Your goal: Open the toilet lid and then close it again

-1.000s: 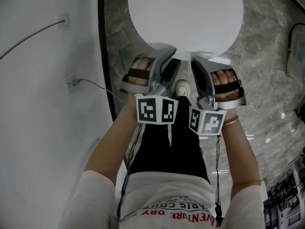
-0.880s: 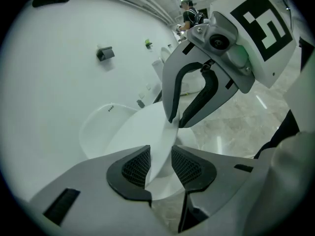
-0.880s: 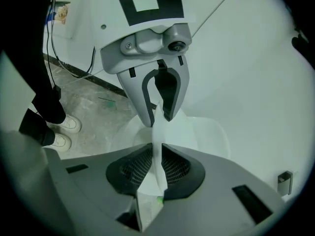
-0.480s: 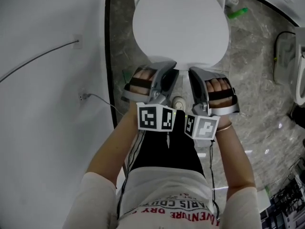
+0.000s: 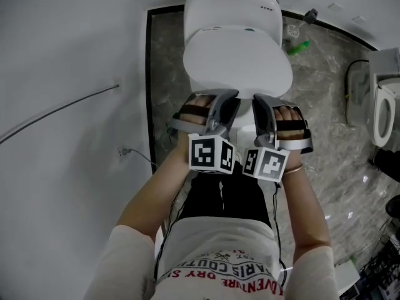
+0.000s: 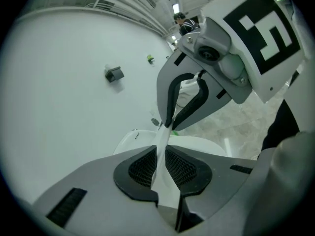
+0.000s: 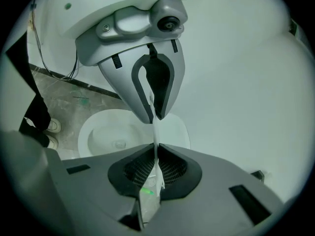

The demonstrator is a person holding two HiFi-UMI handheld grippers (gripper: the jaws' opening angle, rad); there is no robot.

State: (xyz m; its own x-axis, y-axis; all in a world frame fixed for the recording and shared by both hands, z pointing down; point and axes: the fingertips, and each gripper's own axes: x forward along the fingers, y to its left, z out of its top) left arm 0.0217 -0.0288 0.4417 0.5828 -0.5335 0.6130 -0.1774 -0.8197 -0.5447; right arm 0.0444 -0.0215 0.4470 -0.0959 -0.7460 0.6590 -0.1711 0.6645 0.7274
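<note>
The white toilet lid (image 5: 237, 61) is tilted up at its front, hinged at the tank (image 5: 231, 5). My left gripper (image 5: 226, 100) and right gripper (image 5: 261, 103) sit side by side on its front rim. In the left gripper view the lid's thin edge (image 6: 163, 140) runs between the jaws of the left gripper (image 6: 161, 163), which are shut on it. The right gripper (image 7: 156, 170) pinches the same edge (image 7: 155, 134), and the open bowl (image 7: 113, 137) shows beneath. Both pairs of jaws have just been closing onto the rim.
A white wall with a socket (image 5: 117, 82) and cable lies left, past a dark floor strip (image 5: 150, 105). A green bottle (image 5: 299, 46) lies on the marble floor behind the toilet. A second toilet (image 5: 382, 111) stands at the right. The person's shoe (image 7: 52, 126) is near the bowl.
Both grippers have risen with the lid's front rim, which now stands tilted off the bowl. The head view has drawn back, so the tank and the second toilet show.
</note>
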